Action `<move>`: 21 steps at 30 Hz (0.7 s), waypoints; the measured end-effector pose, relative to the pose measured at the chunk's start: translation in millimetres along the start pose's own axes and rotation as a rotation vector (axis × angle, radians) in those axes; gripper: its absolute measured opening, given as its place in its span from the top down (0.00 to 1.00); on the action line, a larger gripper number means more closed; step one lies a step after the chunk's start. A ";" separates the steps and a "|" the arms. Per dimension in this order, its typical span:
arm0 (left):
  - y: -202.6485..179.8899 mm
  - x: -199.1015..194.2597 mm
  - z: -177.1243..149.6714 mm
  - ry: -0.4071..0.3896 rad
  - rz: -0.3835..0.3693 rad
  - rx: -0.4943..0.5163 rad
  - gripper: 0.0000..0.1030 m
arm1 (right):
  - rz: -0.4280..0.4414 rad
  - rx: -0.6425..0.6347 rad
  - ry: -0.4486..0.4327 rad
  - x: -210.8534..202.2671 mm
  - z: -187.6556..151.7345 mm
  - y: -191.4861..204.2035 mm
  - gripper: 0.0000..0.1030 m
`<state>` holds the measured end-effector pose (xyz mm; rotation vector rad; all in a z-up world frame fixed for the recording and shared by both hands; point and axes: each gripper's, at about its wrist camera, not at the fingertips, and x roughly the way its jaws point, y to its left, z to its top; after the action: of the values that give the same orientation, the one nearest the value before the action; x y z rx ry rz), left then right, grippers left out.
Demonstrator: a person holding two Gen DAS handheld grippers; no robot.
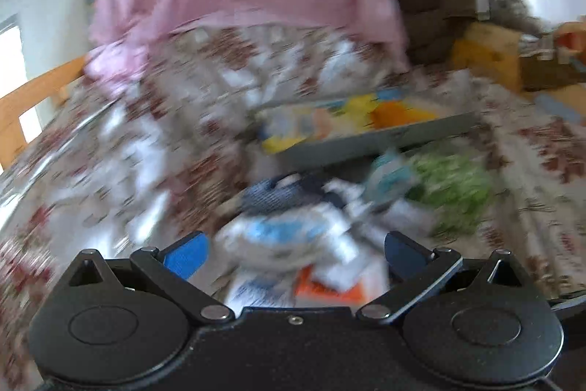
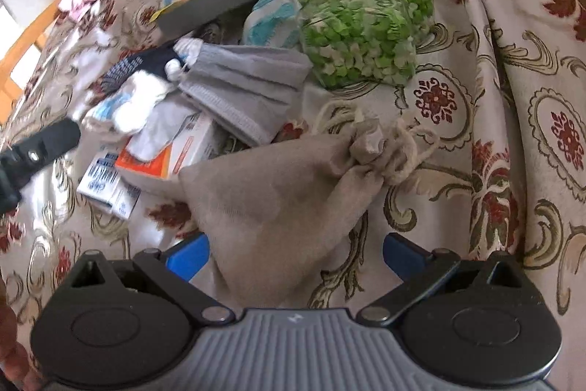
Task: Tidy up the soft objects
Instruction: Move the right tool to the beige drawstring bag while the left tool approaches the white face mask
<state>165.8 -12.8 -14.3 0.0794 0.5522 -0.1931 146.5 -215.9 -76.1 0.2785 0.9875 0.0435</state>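
My right claw (image 2: 296,253) stands wide open, holding nothing, straddling the base of the beige drawstring cloth pouch (image 2: 278,193) lying on the floral bedspread (image 2: 512,134). My left claw (image 1: 296,253) gapes empty too, over the blurred pile. If I close too low, I risk pinching bedspread along with the pouch.

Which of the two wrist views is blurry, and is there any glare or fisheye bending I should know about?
Left wrist view: heavy motion blur smears the floral patterned bedcover and the grey tray, while the open left tongs stay sharp. Right wrist view: mostly crisp, the beige drawstring cloth pouch and clear bag of green and white pieces readable; the tray's edge bows from fisheye, glare at left.
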 end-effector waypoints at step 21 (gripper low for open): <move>-57.3 134.2 32.2 0.214 -0.412 0.609 0.05 | -0.109 -0.152 -0.068 33.7 -7.1 29.9 0.01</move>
<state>282.6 -94.5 -59.1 0.5852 0.7043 -0.7588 162.0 -180.1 -99.7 0.0855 0.9250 0.0094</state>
